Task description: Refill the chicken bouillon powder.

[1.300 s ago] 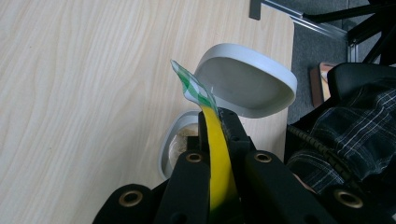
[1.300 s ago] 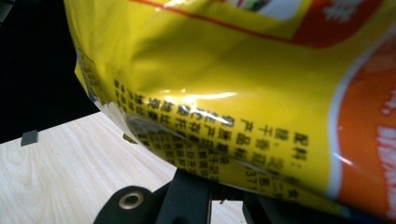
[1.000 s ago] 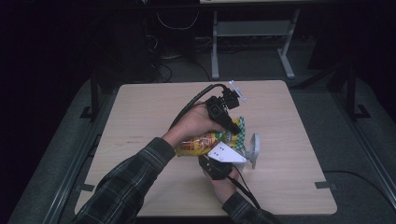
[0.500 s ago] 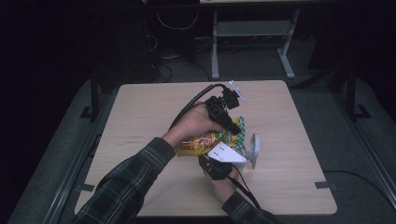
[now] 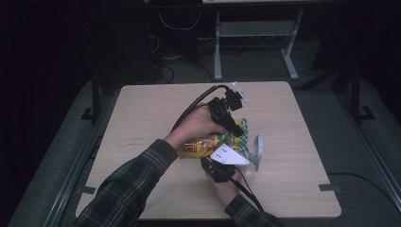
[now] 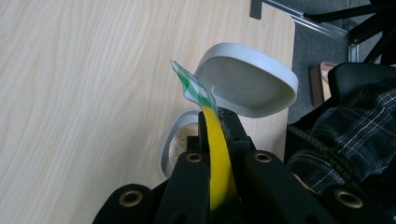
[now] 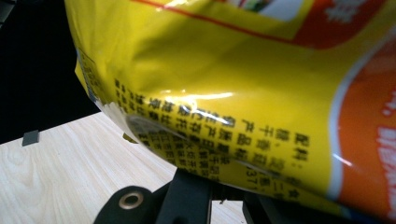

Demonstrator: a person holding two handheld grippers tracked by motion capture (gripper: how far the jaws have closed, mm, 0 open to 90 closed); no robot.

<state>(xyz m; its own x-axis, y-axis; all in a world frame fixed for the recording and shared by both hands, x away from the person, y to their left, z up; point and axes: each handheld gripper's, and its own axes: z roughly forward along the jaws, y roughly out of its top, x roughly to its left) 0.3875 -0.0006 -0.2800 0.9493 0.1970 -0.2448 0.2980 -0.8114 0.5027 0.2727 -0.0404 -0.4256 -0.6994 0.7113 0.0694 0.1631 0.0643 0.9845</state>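
Observation:
A yellow snack bag (image 5: 204,143) with red print and a green checkered end (image 6: 192,89) hangs over the middle of the table, held between both hands. My left gripper (image 6: 216,122) is shut on the bag's flattened edge, and in the high view this gripper (image 5: 235,128) sits above the bag. From below, my right gripper (image 5: 221,164) meets the bag (image 7: 243,93); its jaws (image 7: 212,189) are mostly hidden under the bag's lower edge and look closed on it. Under the bag stands a white container (image 6: 173,148) holding pale crumbs, its lid (image 6: 247,86) hinged open.
The light wooden table (image 5: 142,118) has bare room to the left and far side. The open lid (image 5: 257,149) stands upright just right of the bag. A plaid sleeve (image 5: 127,189) reaches in from the bottom left. Cables and metal frame legs (image 5: 217,42) lie beyond the far edge.

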